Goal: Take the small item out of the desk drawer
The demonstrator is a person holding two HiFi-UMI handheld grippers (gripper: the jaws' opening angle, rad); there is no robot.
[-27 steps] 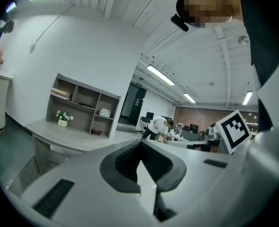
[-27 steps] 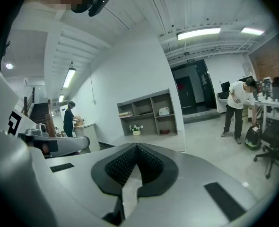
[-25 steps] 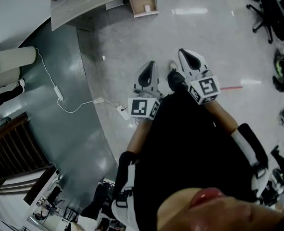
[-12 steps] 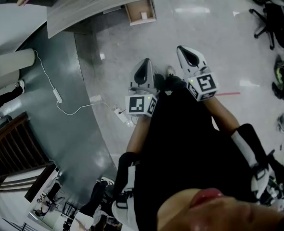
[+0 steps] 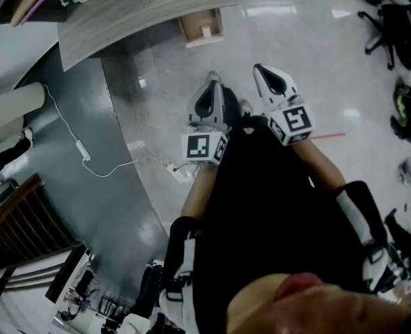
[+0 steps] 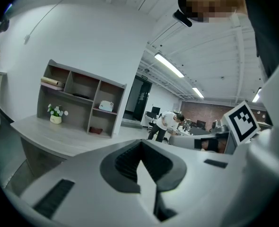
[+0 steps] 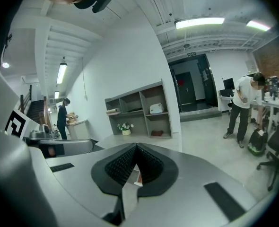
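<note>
At the top of the head view, a wooden drawer [image 5: 191, 29] stands pulled out from under the curved grey desk [image 5: 143, 9]. A small white item [image 5: 206, 30] lies inside it. My left gripper [image 5: 211, 88] and right gripper [image 5: 262, 70] hang side by side over the pale floor, well short of the drawer, both pointing toward it. In the left gripper view the left gripper [image 6: 140, 146] has its jaws together with nothing between them. The right gripper [image 7: 136, 148] looks the same in the right gripper view, and a sliver of the drawer [image 7: 137, 177] shows below its pads.
A white cable [image 5: 73, 127] and a power strip [image 5: 177, 171] lie on the floor left of the grippers. A cubby shelf [image 6: 80, 98] with a small plant stands on the desk. Office chairs [image 5: 393, 19] sit at the right. A person [image 7: 243, 103] stands farther back.
Both grippers have travelled forward toward the desk, still shut. The desk and open drawer now sit lower in the head view, closer to them.
</note>
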